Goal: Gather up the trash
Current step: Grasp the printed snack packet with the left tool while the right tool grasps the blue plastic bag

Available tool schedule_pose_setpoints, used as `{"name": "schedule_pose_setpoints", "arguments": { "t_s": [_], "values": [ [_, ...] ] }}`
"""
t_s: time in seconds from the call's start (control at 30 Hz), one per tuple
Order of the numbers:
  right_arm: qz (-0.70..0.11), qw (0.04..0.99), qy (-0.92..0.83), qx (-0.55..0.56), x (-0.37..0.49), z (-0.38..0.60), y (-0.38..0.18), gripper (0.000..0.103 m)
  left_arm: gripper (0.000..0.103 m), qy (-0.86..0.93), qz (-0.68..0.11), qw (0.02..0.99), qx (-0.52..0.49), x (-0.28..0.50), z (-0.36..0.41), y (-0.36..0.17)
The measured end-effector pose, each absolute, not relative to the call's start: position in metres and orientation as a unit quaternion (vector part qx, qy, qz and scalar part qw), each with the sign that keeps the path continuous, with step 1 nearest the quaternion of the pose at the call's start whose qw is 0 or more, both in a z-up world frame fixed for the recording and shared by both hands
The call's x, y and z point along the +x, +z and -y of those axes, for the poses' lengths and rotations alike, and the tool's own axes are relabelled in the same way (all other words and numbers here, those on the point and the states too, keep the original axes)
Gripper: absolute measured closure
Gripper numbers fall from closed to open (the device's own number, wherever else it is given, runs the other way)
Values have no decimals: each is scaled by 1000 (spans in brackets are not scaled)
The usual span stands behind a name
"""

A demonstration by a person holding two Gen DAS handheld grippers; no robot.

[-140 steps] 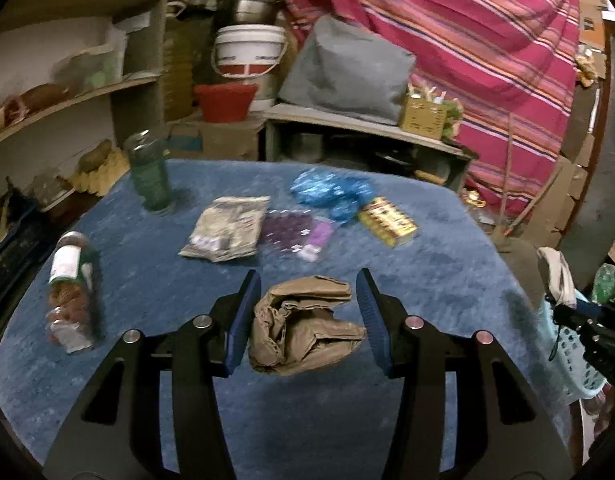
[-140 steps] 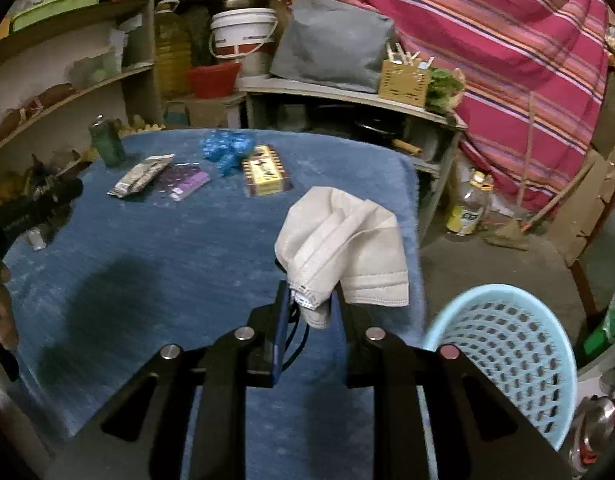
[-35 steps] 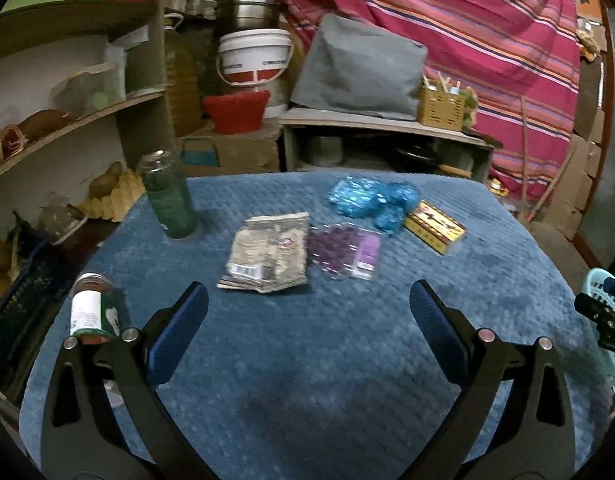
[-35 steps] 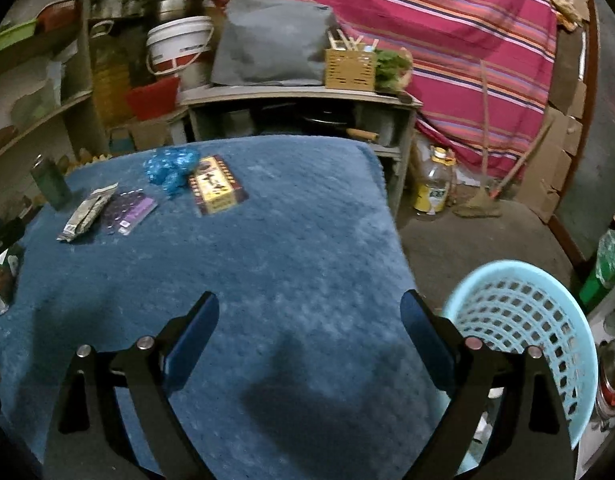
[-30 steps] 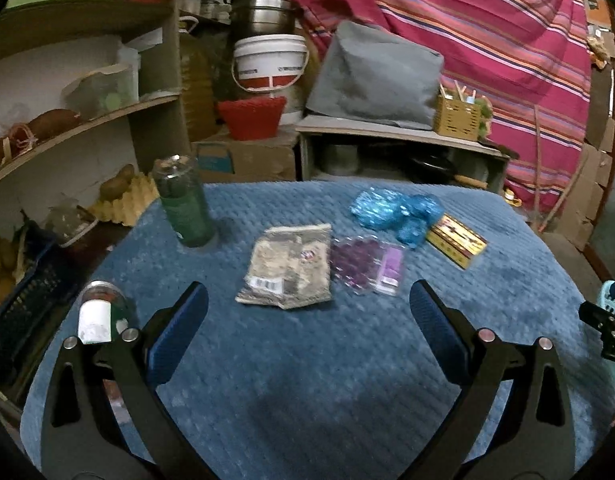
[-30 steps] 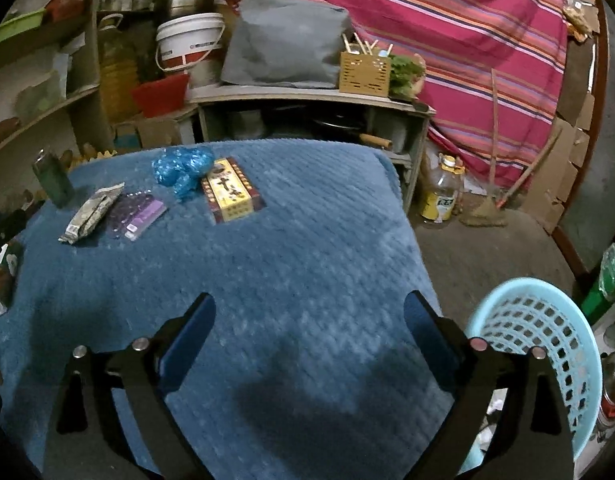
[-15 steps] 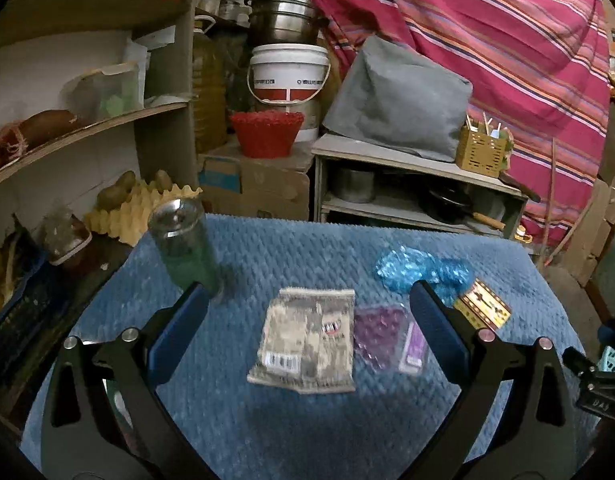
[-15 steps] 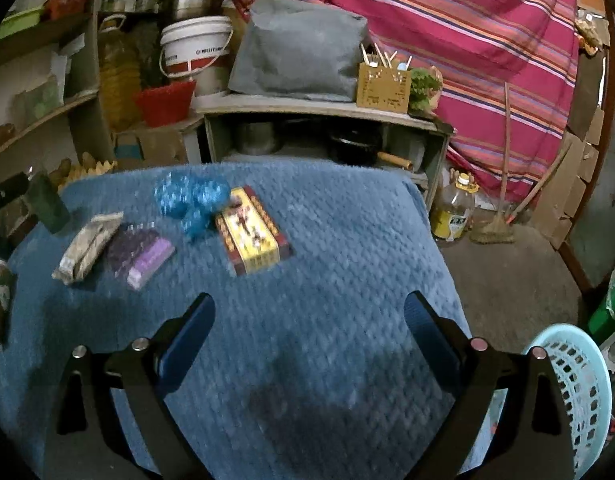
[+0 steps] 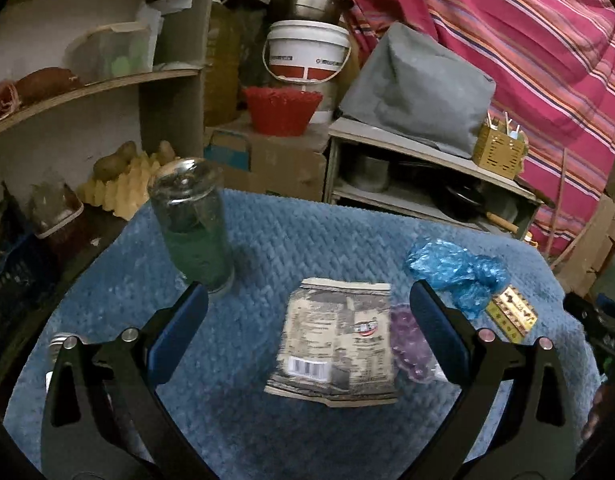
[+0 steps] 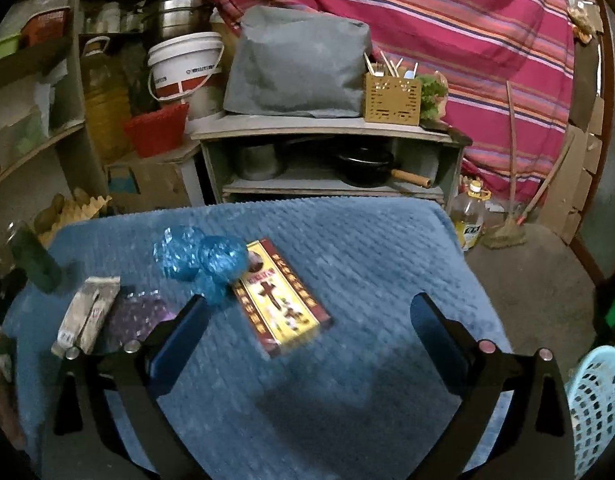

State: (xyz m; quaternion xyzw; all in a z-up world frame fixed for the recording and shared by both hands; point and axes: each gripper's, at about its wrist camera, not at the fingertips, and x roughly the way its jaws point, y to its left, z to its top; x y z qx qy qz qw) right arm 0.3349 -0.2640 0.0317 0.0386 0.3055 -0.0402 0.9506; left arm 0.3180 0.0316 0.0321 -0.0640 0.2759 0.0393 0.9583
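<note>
My left gripper [image 9: 307,312] is open and empty, with a grey printed packet [image 9: 335,336] lying flat on the blue cloth between its fingers. A purple wrapper [image 9: 409,344] lies by the right finger; a crumpled blue plastic bag [image 9: 455,268] and a yellow-red box [image 9: 511,316] lie further right. My right gripper [image 10: 307,312] is open and empty above the cloth, with the yellow-red box [image 10: 283,300] between its fingers. The blue bag [image 10: 203,260], purple wrapper [image 10: 135,316] and grey packet [image 10: 87,312] lie to its left.
A green glass jar [image 9: 191,224] stands upright at the left of the table [image 9: 307,232]. A light-blue basket [image 10: 599,404] stands on the floor off the table's right edge. Shelves [image 9: 107,84] with goods line the left; a low shelf [image 10: 327,128] stands behind the table.
Both grippers have moved forward over the table toward the trash, staying open. Earlier, the left held crumpled brown paper and the right a white cloth; both are gone now.
</note>
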Motion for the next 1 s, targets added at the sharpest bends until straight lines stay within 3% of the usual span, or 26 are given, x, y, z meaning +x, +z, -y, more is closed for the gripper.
{"name": "schedule_pose_setpoints", "arguments": {
  "t_s": [0.13, 0.63, 0.7, 0.77, 0.87, 0.93, 1.0],
  "values": [
    [-302, 952, -41, 31, 350, 253, 27, 4, 5, 53, -290, 955, -21, 326, -29, 18],
    [-322, 946, -18, -33, 398, 230, 14, 5, 6, -3, -397, 917, -17, 369, -13, -36],
    [-321, 946, -11, -50, 400, 222, 13, 5, 14, -9, -407, 913, -28, 371, -16, -38],
    [-320, 945, -6, -66, 402, 214, 12, 5, 35, -24, -421, 906, -43, 374, -20, -43],
    [-328, 941, 6, -89, 409, 202, 7, 5, 49, -30, -424, 904, -56, 374, -24, -43],
    [-335, 937, 17, -102, 415, 194, 3, 5, 53, -36, -423, 904, -55, 373, -25, -42],
    [-349, 930, 22, -115, 422, 186, -4, 6, 66, -38, -422, 904, -49, 371, -24, -41]
  ]
}}
